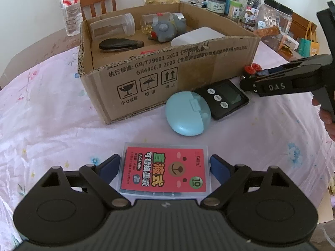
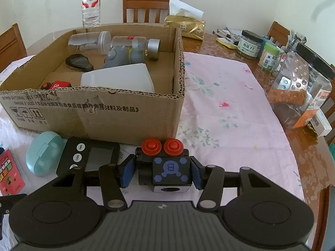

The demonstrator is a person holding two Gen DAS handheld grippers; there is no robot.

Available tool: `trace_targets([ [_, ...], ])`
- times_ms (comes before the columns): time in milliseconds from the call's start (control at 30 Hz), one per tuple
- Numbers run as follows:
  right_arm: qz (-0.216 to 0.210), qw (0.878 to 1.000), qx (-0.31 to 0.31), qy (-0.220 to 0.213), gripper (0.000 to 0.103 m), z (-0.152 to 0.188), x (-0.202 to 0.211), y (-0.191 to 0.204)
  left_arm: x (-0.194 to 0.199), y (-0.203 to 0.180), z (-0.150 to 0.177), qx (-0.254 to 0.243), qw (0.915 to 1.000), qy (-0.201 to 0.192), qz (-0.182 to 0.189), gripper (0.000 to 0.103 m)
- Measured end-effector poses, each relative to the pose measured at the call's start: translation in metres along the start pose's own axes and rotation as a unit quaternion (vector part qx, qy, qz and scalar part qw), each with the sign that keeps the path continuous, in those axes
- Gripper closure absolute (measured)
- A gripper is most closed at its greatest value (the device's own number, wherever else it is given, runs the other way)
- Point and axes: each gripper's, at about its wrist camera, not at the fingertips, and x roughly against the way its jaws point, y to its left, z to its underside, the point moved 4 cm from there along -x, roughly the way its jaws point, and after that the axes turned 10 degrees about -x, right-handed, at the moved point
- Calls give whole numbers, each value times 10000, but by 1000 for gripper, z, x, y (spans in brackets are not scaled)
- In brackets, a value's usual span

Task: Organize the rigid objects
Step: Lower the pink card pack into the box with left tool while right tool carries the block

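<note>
A clear plastic case with a red bear label (image 1: 165, 170) lies on the tablecloth between the blue pads of my left gripper (image 1: 165, 165); the pads stand at its sides with small gaps. My right gripper (image 2: 162, 172) straddles a black cube toy with two red knobs (image 2: 165, 165); its pads sit close to the toy's sides, and contact is unclear. It also shows in the left wrist view (image 1: 249, 77). A light blue oval case (image 1: 187, 113) and a black digital timer (image 1: 225, 97) lie in front of the cardboard box (image 1: 167, 77).
The box (image 2: 125, 113) holds clear jars, a grey toy, a white container, a black case and a red item. Jars, a gold bag and a water bottle (image 2: 91, 5) stand at the table's back and right. Wooden chairs surround the table.
</note>
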Motion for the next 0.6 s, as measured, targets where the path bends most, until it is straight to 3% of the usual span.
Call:
trace_targets([
  [400, -364, 9989, 267, 151, 44, -11, 31, -10, 31, 7, -11, -78, 9999, 64, 131, 12],
  [600, -677, 9967, 456, 40, 44, -36, 64, -18, 55, 16, -28, -71, 9997, -52, 227, 12],
])
